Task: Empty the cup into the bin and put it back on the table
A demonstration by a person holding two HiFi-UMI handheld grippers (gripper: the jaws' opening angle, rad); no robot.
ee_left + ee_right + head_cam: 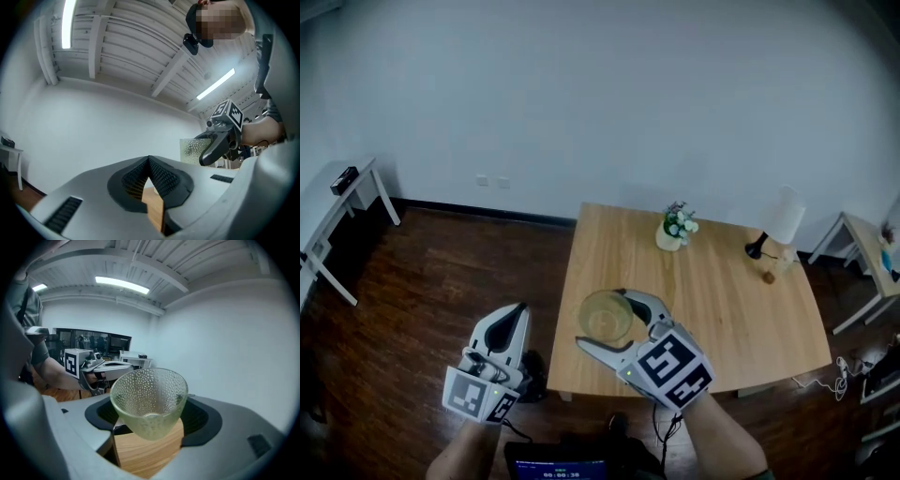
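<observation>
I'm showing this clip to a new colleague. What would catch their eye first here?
First, the dimpled glass cup, which looks empty, clamped in the right gripper over the near left part of the wooden table. Next, the left gripper, shut on nothing, over the dark floor left of the table. A small flower pot and a white lamp stand at the table's far side.

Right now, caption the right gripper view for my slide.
Empty glass cup held in the right hand-held gripper over the wooden table.
</observation>
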